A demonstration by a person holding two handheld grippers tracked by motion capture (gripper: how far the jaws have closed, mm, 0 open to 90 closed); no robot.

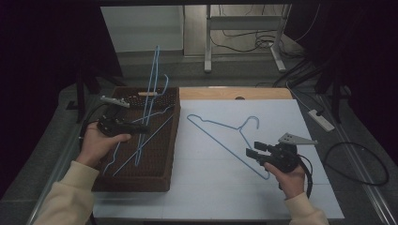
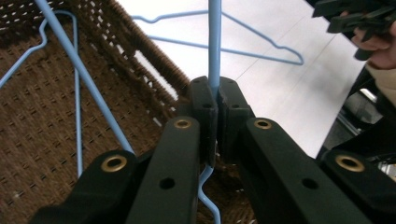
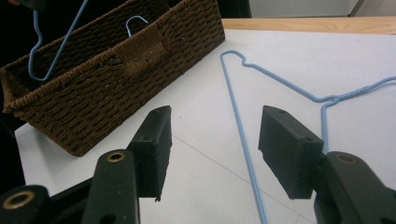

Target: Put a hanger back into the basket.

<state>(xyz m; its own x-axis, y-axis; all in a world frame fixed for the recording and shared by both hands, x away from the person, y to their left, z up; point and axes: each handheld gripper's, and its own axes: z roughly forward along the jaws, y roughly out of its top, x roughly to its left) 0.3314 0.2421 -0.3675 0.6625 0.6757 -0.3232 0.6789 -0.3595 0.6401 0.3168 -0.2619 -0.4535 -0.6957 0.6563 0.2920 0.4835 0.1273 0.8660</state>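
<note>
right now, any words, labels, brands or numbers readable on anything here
None. No text shows on the wicker basket, the blue wire hangers, the left gripper, the right gripper or the white table sheet. The power strip is too small to show any marking.

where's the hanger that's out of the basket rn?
The loose blue hanger lies flat on the white table, right of the wicker basket, beside the open right gripper.

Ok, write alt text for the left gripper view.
The left gripper's black jaws are clamped on a blue wire hanger above a brown wicker basket. Another blue hanger lies flat on the white table beyond.
</note>
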